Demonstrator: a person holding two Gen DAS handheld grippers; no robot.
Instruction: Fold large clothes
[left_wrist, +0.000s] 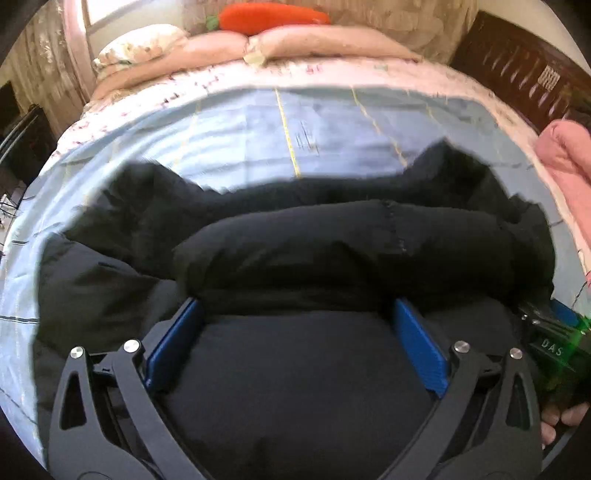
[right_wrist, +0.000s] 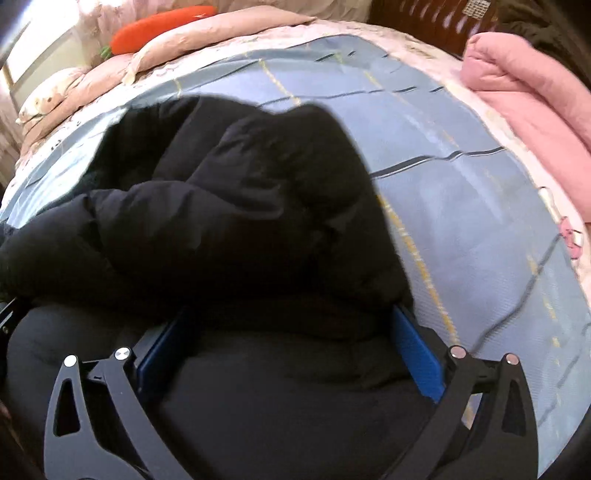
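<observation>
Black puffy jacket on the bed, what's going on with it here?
A person is folding a black padded jacket spread on a light blue checked bedsheet, using handheld tongs. The left tongs and right tongs are both spread wide, blue pads either side of a rolled-over fold of the jacket, not clamped on it. A pink folded blanket and an orange carrot-shaped plush lie at the bed's edges.

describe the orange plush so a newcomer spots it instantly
Start at the bed with its blue plaid sheet, then look to the far end where the peach pillows lie. Behind them rests the carrot plush: long, bright orange, green tuft at one end, the only vivid orange thing there.
</observation>
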